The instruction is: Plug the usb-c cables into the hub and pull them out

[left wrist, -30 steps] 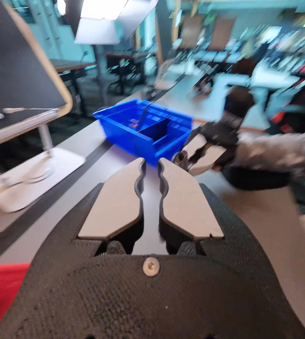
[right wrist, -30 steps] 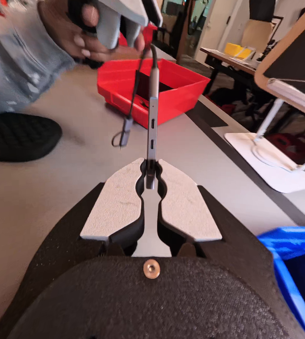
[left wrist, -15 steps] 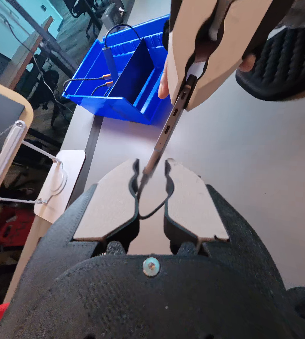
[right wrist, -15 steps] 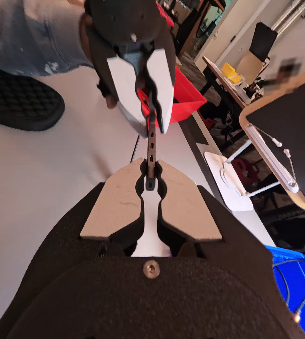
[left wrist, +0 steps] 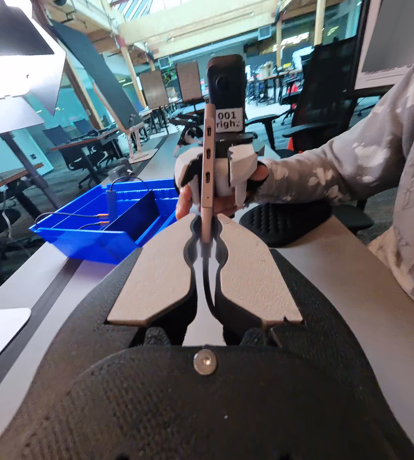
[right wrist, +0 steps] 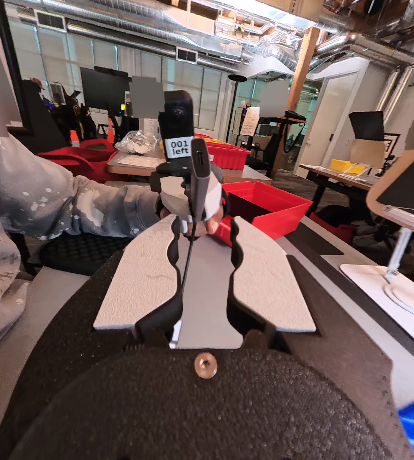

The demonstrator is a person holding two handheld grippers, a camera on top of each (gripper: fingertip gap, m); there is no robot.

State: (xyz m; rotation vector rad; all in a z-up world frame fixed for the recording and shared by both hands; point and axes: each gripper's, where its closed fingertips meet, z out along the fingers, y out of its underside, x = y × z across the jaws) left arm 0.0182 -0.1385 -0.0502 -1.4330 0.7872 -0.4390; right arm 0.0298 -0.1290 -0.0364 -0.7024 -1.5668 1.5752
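Note:
A slim grey USB-C hub (left wrist: 207,161) stands upright, with three ports showing on its narrow side. My left gripper (left wrist: 206,219) is shut on its lower end, where its black cable (left wrist: 207,281) runs back between the fingers. My right gripper (left wrist: 215,194) is just behind the hub with its jaws spread, not holding it. In the right wrist view my right gripper (right wrist: 204,220) is open and empty. Beyond it the left gripper (right wrist: 196,206) holds the hub (right wrist: 199,179), and the thin cable (right wrist: 188,254) hangs down from it.
A blue bin (left wrist: 84,239) at the left holds another hub and cables with orange ends (left wrist: 111,202). A red bin (right wrist: 275,214) stands behind the left gripper. A black mesh pad (left wrist: 283,221) lies at the table edge. A white stand base (right wrist: 387,293) sits at the far side. Left and right tips are no more than a few centimetres apart.
The hub has passed from my right gripper to my left. The left gripper closed on its cable end, the right gripper opened and drew back, and both grippers tilted level.

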